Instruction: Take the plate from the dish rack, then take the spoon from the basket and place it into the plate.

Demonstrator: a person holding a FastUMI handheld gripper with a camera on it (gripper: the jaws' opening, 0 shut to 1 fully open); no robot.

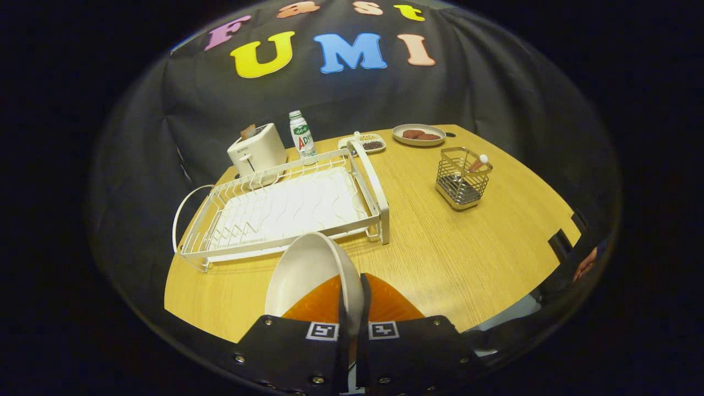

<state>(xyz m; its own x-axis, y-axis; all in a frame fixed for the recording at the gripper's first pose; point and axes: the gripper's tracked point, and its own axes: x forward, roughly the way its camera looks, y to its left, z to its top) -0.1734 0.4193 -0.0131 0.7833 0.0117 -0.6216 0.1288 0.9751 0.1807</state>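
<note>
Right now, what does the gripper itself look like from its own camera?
The gripper has two broad fingers with a ribbed texture, tapering forward. Each is mounted on a flat black plate studded with small metal screws and bearing a square black-and-white marker near the centre.

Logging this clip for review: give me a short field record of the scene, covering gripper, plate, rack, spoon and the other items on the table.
gripper: gripper shut on the white plate, fingers pinching its rim
plate: white plate held on edge, out of the rack, above the wooden table
rack: white dish rack, just beyond the plate, no dishes in it
spoon: spoon standing in the wire basket
other: toaster, bottle, small dish, plate of food along the far edge
</note>
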